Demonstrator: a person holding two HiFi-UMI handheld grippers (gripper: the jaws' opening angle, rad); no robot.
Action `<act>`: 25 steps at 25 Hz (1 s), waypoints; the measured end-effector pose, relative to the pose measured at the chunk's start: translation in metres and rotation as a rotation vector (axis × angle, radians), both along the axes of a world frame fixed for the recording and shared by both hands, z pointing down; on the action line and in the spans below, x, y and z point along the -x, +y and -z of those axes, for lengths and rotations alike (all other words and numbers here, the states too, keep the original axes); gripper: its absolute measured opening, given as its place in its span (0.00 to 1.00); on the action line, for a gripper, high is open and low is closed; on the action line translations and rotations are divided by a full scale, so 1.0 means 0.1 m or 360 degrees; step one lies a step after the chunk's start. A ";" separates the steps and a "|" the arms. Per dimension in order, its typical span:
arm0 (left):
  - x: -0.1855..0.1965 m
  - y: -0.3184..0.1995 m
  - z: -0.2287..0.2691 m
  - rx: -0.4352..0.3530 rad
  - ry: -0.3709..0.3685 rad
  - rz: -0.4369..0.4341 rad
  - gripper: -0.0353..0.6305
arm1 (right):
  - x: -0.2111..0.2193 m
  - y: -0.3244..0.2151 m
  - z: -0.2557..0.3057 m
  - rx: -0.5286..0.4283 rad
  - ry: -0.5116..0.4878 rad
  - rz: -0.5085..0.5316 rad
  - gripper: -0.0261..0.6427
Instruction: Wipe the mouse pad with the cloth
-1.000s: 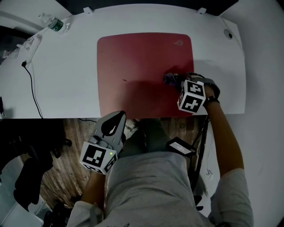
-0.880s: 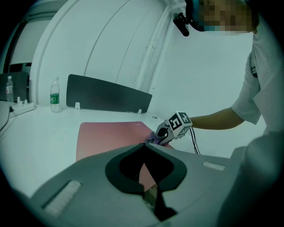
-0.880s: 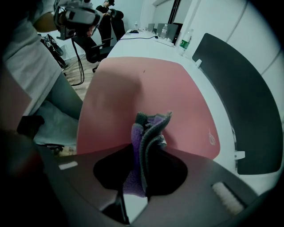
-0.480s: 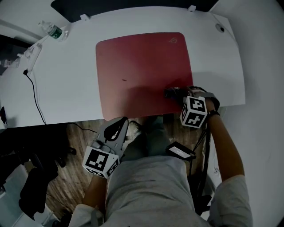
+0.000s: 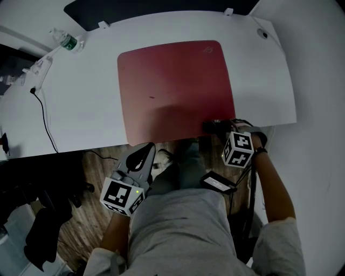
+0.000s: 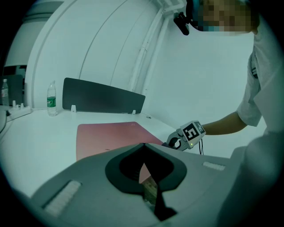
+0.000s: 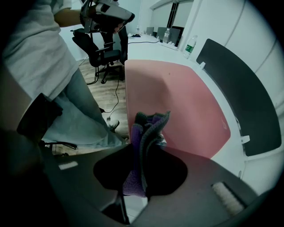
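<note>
The red mouse pad [image 5: 175, 89] lies flat in the middle of the white table [image 5: 81, 108]. My right gripper [image 5: 216, 128] is at the pad's near right corner, by the table's front edge, shut on a bunched purple cloth [image 5: 210, 127]. In the right gripper view the cloth [image 7: 144, 131] stands up between the jaws of that gripper [image 7: 144, 148], with the pad [image 7: 177, 97] stretching away beyond it. My left gripper [image 5: 141, 156] hangs off the table, over the floor in front of the front edge, shut and holding nothing. In its own view the left gripper [image 6: 143, 153] faces the pad [image 6: 111, 135].
A water bottle [image 5: 67, 29] and a power strip [image 5: 38, 64] with a black cable [image 5: 43, 118] sit at the table's far left. A dark panel [image 5: 156, 6] runs along the back edge. Black office chairs [image 7: 100, 53] stand on the wooden floor by the table.
My right gripper has dragged the cloth toward me along the pad's right side, down to the near right corner. The left gripper has hardly moved.
</note>
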State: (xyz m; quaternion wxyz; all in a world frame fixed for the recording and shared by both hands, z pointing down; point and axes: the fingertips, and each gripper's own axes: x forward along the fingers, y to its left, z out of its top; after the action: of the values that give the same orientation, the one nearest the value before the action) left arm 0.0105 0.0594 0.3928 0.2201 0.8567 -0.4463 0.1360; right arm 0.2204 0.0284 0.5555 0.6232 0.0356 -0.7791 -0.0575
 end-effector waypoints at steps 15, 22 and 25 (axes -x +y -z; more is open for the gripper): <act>0.05 0.19 -0.03 -0.0010 0.0013 -0.0032 0.08 | 0.03 -0.02 -0.03 0.0020 -0.0032 -0.0052 0.18; -0.18 0.06 0.28 -0.0106 -0.0018 -0.0045 0.08 | 0.00 -0.13 0.31 0.0056 -0.0387 -0.0328 0.18; -0.22 -0.07 0.42 -0.0110 0.0001 0.0003 0.08 | 0.07 -0.21 0.71 0.0128 -0.0695 -0.0538 0.18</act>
State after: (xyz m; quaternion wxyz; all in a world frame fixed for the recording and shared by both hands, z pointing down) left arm 0.0325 0.0524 0.3504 0.1906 0.8635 -0.4514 0.1198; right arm 0.2132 0.0074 0.4846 0.4422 0.1519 -0.8796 0.0875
